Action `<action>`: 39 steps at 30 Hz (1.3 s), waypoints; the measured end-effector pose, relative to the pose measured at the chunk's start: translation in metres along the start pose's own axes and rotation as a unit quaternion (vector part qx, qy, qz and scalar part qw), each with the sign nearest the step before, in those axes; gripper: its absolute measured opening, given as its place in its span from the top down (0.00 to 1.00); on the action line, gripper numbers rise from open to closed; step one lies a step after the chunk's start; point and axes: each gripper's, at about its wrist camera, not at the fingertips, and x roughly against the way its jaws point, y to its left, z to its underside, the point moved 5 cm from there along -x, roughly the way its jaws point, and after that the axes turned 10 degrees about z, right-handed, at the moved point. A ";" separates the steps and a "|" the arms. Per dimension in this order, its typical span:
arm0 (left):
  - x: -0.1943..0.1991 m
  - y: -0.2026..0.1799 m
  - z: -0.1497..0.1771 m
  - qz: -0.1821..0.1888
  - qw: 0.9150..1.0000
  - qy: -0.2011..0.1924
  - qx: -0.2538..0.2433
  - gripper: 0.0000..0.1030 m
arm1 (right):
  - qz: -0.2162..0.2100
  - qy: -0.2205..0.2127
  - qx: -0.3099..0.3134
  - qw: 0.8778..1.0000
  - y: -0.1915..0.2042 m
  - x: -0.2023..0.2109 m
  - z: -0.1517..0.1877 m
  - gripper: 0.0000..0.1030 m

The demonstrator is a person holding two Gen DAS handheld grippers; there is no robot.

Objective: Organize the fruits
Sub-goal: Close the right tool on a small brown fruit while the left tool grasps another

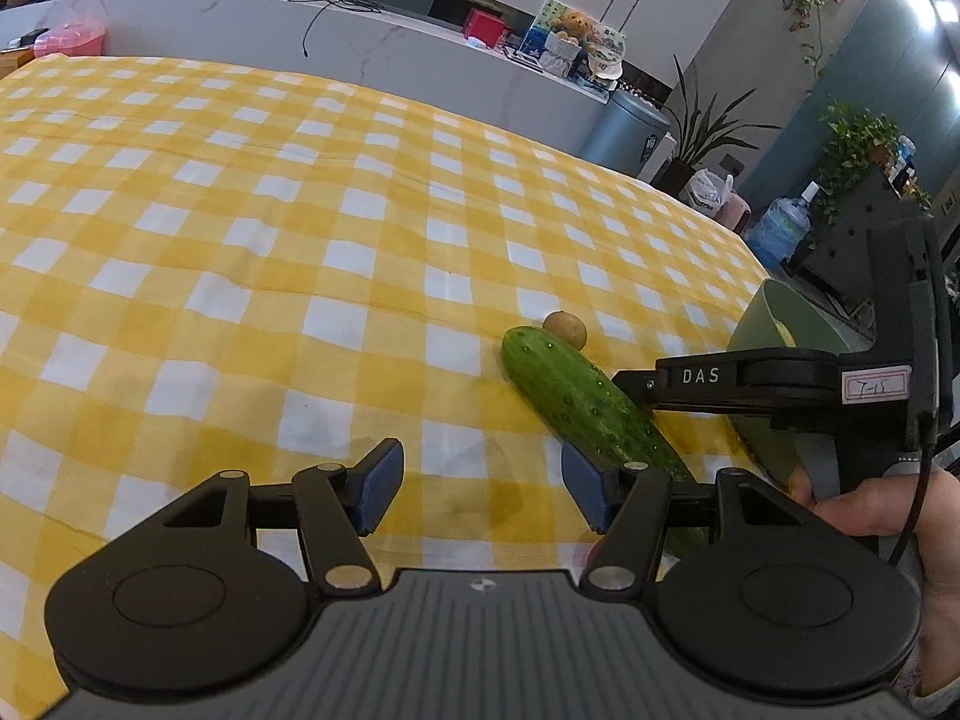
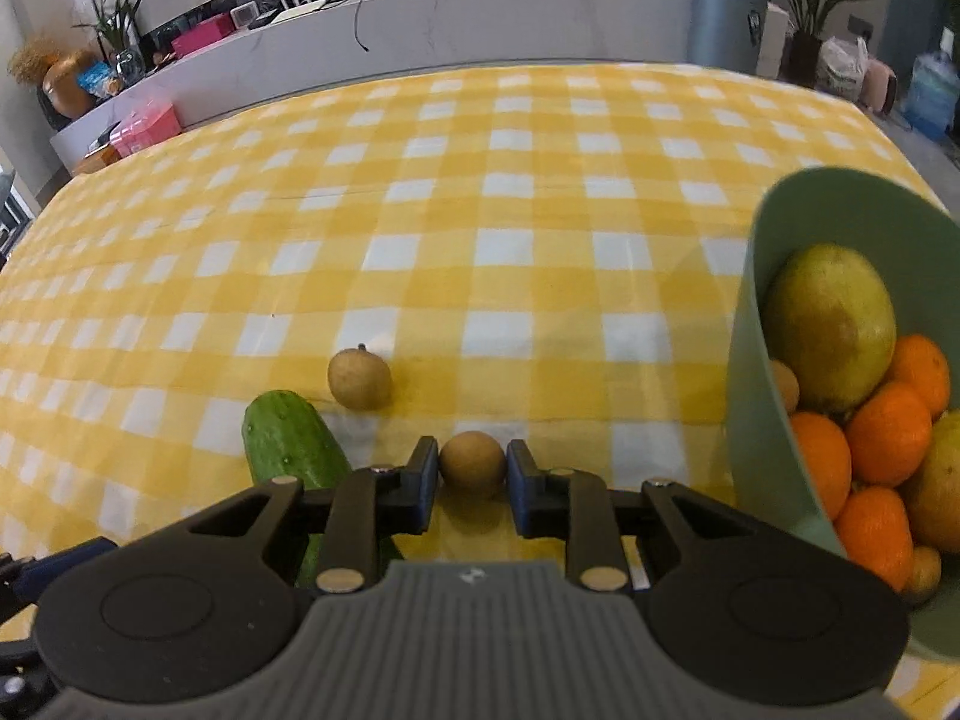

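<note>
The right tongs (image 2: 472, 483), low in the centre of the right wrist view, pinch a small round brown fruit (image 2: 472, 463) between their pads, just above the yellow checked table (image 2: 420, 210). At the right edge of that frame stands a green bowl (image 2: 757, 360) already loaded with a large yellow-green fruit (image 2: 831, 324), several oranges (image 2: 888, 432) and a couple of small brown ones, so most of the sorting looks done. Left on the cloth are a second small brown fruit (image 2: 359, 378), left of centre, and a cucumber (image 2: 294, 450) just below it, lower left. The left tongs (image 1: 480, 483), bottom centre of the left wrist view, stand spread and hold nothing, with the cucumber (image 1: 576, 402) just to their right. The held fruit probably goes into the bowl next, then its twin.
</note>
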 end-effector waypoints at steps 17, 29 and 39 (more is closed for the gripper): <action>-0.004 -0.010 -0.028 0.037 0.998 -0.043 0.017 0.31 | -0.028 -0.038 0.016 0.999 0.004 0.017 -0.004 0.80; -0.077 -0.022 -0.065 0.008 0.999 0.046 -0.015 0.41 | -0.107 -0.091 -0.097 0.985 -0.033 0.044 -0.029 0.80; -0.114 -0.041 -0.067 -0.023 0.992 0.097 -0.083 0.50 | -0.120 -0.108 -0.140 0.977 -0.057 0.047 -0.049 0.80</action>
